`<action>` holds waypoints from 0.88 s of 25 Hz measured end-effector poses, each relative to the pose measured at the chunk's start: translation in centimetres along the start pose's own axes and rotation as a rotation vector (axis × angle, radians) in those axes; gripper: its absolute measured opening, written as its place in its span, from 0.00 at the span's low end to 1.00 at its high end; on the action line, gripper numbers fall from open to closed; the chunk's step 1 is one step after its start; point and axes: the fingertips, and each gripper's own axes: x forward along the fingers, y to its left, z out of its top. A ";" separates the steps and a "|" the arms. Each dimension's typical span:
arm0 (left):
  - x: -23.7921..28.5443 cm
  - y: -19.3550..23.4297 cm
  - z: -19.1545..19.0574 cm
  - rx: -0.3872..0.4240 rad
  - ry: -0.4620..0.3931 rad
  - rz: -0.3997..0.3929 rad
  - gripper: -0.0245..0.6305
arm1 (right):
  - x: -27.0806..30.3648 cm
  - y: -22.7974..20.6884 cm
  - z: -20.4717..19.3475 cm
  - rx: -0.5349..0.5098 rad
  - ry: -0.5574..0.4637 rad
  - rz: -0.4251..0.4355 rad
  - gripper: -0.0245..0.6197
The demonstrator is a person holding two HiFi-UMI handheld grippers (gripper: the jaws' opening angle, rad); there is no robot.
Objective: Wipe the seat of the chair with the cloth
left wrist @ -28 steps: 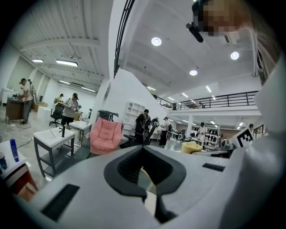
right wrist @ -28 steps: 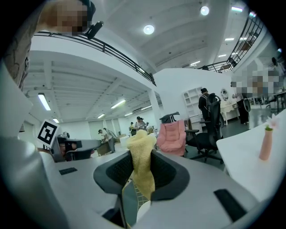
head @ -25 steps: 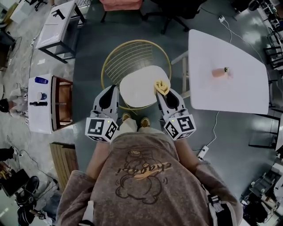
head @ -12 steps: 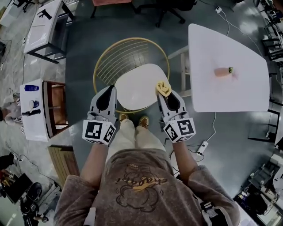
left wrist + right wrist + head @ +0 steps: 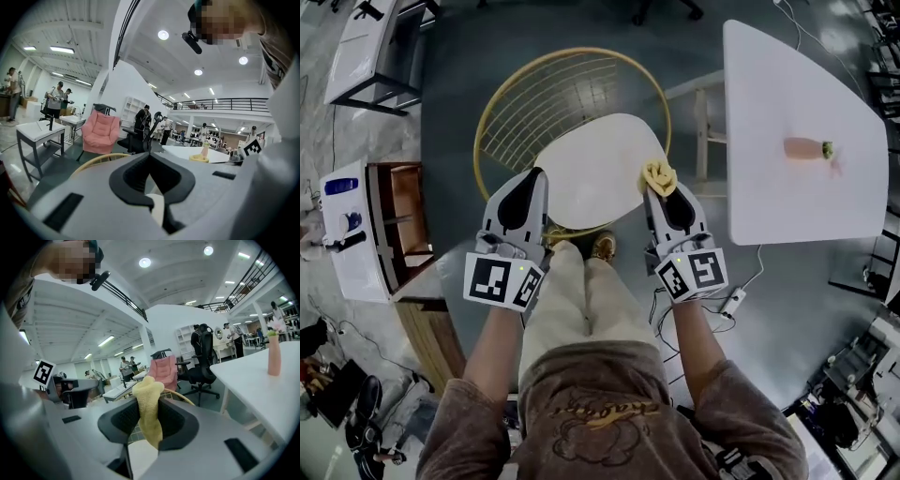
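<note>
Yellow cloth (image 5: 658, 174) at right edge of seat (image 5: 591, 164).
We see right gripper (image 5: 662, 187) clamped on it; left gripper (image 5: 536, 176), jaws together, empty, at the left edge; open seat between.

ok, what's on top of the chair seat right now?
Nothing lies on the white seat. The yellow cloth, pinched in the right gripper, is above its right edge; contact can't be told. The left gripper hides a bit of the seat's left edge.
</note>
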 end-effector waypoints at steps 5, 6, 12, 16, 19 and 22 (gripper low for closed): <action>1.4 1.4 -3.6 0.002 0.020 -0.004 0.04 | 2.3 0.3 -3.4 0.007 0.020 0.020 0.23; 1.5 1.6 -4.2 0.000 0.024 -0.003 0.04 | 2.6 0.4 -3.9 0.007 0.023 0.025 0.23; 1.8 2.1 -7.2 -0.033 0.042 0.001 0.04 | 4.4 -0.4 -5.7 -0.021 0.041 0.033 0.24; 1.8 2.1 -8.2 -0.045 0.057 -0.001 0.04 | 5.6 -2.4 -7.1 -0.042 0.072 0.003 0.24; 1.7 2.1 -8.5 -0.055 0.065 -0.003 0.04 | 6.9 -4.3 -8.5 -0.050 0.105 -0.013 0.24; 1.8 2.3 -8.8 -0.053 0.072 -0.004 0.04 | 8.7 -6.4 -10.4 -0.062 0.157 -0.043 0.24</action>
